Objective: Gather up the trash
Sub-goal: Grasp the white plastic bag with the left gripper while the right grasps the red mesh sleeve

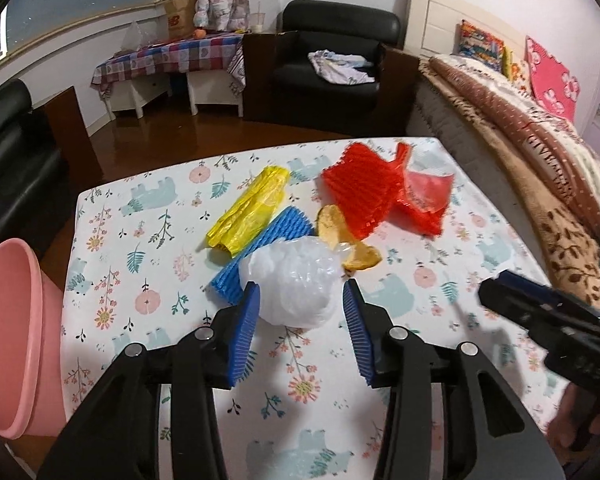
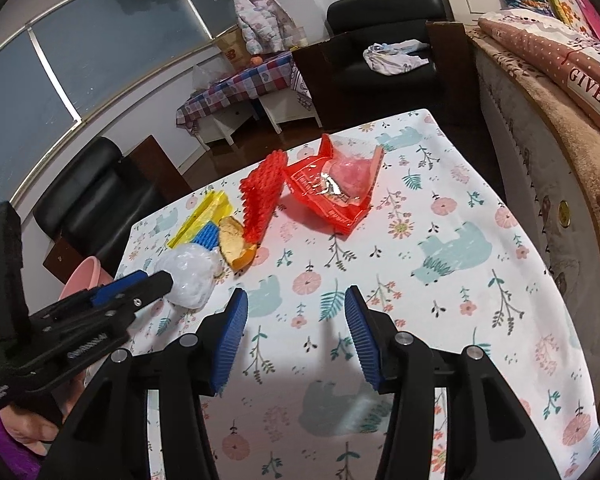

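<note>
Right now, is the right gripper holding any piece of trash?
No. The right gripper is open over bare tablecloth, with nothing between its fingers.

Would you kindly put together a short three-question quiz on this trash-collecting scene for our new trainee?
1. True or false: the left gripper is open, its fingers on either side of the white plastic bag.
2. Which item lies farthest from the left gripper? A) the blue foam sleeve B) the red wrapper C) the orange peel
3. Fill in: the pink bin stands beside the table's ____ edge, by the person's own sides.

Key
1. True.
2. B, toward the far right of the table.
3. Left; the right gripper is open above bare cloth.
</note>
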### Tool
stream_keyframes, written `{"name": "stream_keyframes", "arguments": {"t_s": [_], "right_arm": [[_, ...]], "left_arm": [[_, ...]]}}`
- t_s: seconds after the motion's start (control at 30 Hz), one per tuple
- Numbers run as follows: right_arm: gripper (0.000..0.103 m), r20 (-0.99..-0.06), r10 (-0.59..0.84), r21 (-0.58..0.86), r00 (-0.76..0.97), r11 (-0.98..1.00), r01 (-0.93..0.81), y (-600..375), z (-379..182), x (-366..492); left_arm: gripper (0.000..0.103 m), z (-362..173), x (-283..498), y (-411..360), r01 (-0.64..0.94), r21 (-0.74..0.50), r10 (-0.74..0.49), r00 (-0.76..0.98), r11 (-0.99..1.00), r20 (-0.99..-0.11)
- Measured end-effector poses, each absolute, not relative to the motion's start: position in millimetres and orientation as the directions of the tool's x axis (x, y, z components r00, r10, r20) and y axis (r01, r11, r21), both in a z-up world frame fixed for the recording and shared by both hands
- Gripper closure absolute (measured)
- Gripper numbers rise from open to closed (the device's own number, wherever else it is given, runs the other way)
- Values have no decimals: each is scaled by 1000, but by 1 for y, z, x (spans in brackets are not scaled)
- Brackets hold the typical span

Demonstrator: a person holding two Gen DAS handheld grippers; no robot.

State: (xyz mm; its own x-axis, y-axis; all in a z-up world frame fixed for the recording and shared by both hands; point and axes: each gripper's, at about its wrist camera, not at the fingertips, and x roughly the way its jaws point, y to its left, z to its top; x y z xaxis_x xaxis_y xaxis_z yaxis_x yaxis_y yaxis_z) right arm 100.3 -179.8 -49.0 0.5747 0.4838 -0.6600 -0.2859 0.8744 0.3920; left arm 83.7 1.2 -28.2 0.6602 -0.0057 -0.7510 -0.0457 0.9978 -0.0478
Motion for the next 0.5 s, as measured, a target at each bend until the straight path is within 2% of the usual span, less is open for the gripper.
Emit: {"name": "stream_keyframes", "arguments": {"t_s": [0.17,0.2,0.3,0.37,0.5], "right_arm": [[53,-652,483,385,585,875,-293,-180,-44,108],[53,-648,485,385,587,874,-297,-179,-43,109],[53,-637,497,390,589,867,-310,-175,-39,115],[53,-628,507,395,591,861,-320,-171,-36,119],[53,-606,537,416,587,843,-342,-160,-31,133]], "left_arm": [[62,-33,87,4,-69,-40,17,665,997,-747],[71,-33,87,5,-71,-40,18,668,997,-744],[90,-32,87,6,-75,-42,19,674,996,-739],[96,-29,85,7,-74,-37,24,685,997,-728],[98,-20,76,9,-59,-38,15,711,998,-703]]}}
